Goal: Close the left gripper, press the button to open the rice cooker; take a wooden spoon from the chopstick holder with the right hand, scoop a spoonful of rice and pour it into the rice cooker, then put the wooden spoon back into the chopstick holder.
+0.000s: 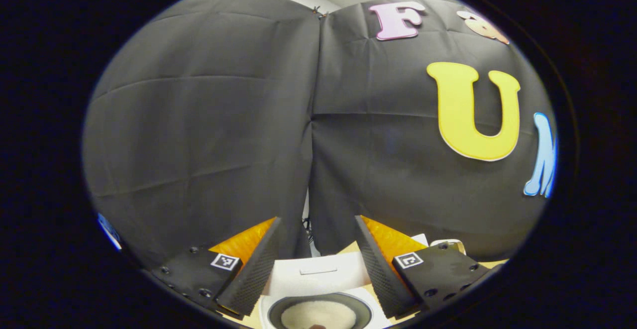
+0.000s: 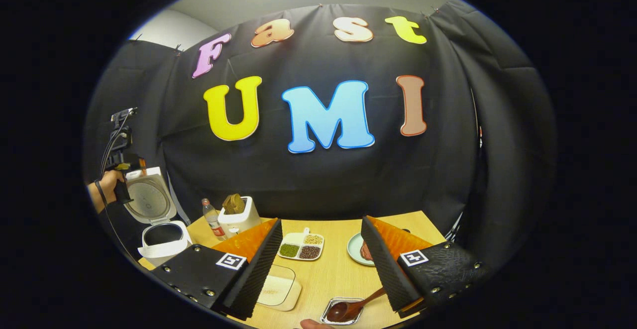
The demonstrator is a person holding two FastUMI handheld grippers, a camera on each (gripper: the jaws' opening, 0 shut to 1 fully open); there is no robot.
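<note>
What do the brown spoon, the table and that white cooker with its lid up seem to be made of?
The dark brown spoon looks like wood with a smooth, slightly glossy finish, though the sheen leaves lacquer or plastic possible. The light tan table shows faint grain, so wood or a wood-look laminate. The white rice cooker looks like matte plastic; the inside of its raised lid appears to be dull grey metal.
</note>
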